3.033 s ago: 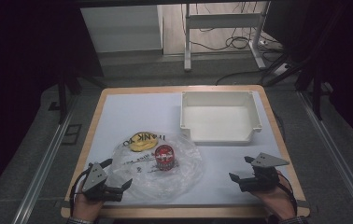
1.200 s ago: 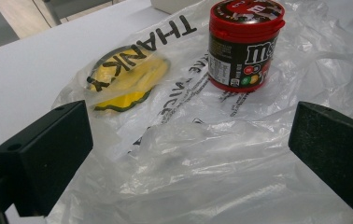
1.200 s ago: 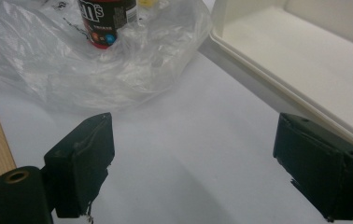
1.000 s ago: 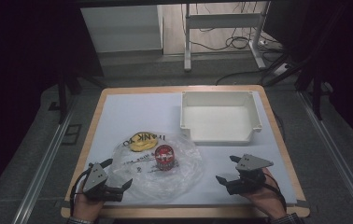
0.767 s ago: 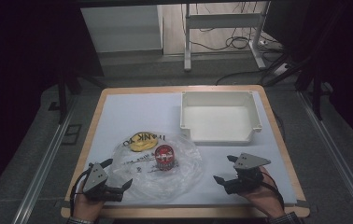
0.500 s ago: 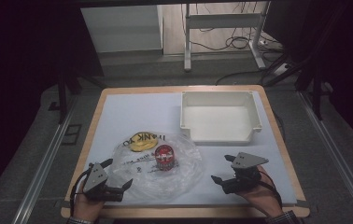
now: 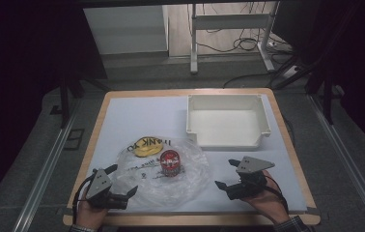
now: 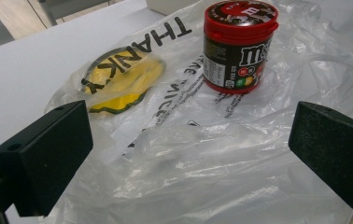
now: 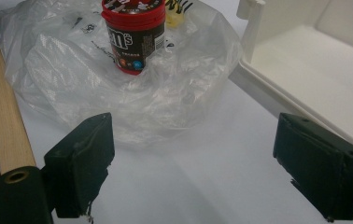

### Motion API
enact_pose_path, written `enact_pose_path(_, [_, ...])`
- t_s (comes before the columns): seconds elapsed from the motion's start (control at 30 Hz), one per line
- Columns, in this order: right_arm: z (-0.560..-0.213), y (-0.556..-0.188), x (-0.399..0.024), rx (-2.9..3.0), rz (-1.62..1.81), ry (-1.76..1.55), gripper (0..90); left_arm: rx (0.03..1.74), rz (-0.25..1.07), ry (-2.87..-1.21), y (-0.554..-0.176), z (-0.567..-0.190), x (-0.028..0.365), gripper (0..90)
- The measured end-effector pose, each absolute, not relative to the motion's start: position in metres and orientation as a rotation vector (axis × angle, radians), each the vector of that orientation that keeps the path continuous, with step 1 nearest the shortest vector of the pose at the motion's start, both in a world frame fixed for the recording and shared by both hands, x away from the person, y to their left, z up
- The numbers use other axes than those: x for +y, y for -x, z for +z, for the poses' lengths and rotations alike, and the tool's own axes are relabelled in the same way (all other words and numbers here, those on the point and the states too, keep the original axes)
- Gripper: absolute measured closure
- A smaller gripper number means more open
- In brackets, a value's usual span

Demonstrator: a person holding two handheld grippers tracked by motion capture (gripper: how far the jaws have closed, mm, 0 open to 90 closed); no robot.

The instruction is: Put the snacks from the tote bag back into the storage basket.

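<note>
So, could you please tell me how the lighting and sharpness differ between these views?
High view: table lit, surroundings dark. Left gripper view: candy jar sharp, near black pads soft. Right gripper view: plastic bag shows pale sheen, tray bright.

**Legible markings at this moment**

Clear plastic bag [image 8: 202,154]: black capitals "THANK" printed on the film, lying over the yellow object [image 8: 123,81]; further black print beneath the jar is too creased to read. Red-lidded jar [image 8: 239,44]: white "m&m's" lettering on the dark label; the small-print panel and lid graphic remain illegible.
</note>
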State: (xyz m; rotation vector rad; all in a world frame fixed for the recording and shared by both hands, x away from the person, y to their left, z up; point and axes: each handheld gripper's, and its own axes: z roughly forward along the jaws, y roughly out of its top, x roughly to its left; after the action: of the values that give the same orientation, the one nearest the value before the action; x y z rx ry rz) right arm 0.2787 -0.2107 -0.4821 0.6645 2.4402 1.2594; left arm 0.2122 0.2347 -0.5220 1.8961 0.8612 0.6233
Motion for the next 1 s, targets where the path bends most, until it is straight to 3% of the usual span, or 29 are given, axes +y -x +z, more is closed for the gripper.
enact_pose_path(1.0, [-0.473,-0.295,-0.181,2.526,1.229,-0.627,13.7,0.825,0.607,-1.861,-0.211,-0.521,0.235,0.0])
